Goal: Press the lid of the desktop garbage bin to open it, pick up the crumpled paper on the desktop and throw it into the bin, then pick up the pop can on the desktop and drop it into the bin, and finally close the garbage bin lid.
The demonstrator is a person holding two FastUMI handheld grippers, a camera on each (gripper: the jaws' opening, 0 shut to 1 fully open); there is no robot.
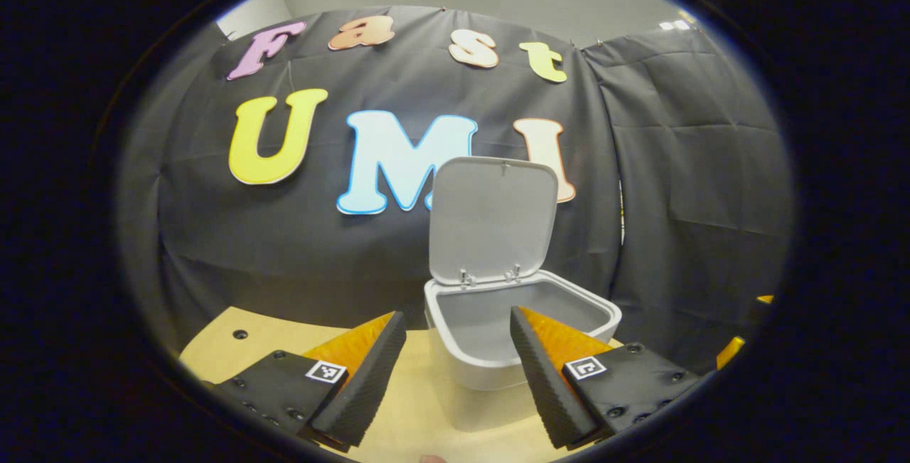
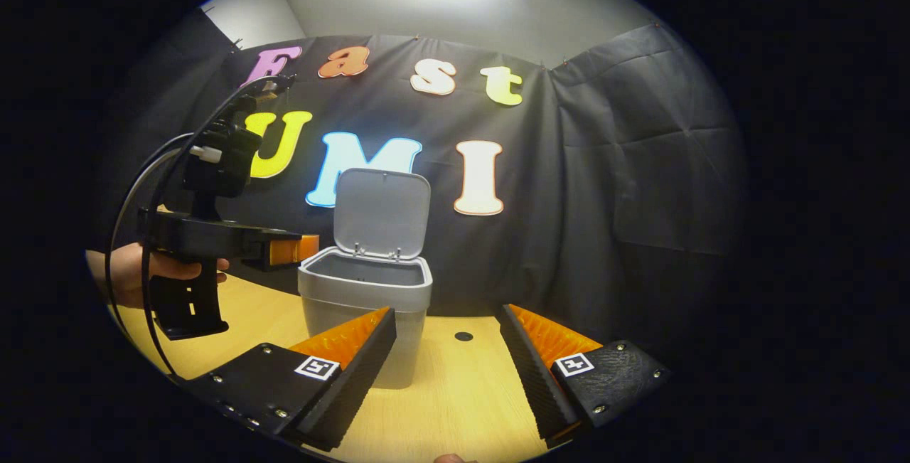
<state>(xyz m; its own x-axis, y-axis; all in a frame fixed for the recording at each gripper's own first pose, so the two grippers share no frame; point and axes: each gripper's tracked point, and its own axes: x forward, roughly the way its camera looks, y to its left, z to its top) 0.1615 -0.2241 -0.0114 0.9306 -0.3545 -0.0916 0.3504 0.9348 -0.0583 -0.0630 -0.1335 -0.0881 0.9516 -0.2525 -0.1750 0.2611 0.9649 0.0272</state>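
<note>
The grey desktop bin (image 1: 498,363) stands on the wooden table with its lid (image 1: 490,221) swung upright at the back. Its grey inside wall shows, and I cannot tell what lies at the bottom. My left gripper (image 1: 456,317) is open, level with the bin's rim and just in front of it, with nothing between its fingers. In the right gripper view the bin (image 2: 366,306) stands left of centre, lid (image 2: 382,210) up. A hand (image 2: 124,271) holds the left gripper (image 2: 298,249) just left of the rim. My right gripper (image 2: 446,311) is open and holds nothing, to the right of the bin.
The wooden table (image 2: 462,392) runs back to the black cloth wall right behind the bin. A small dark hole (image 2: 463,336) is in the tabletop right of the bin, and another (image 1: 240,334) at the far left. A cable (image 2: 142,193) loops from the left gripper.
</note>
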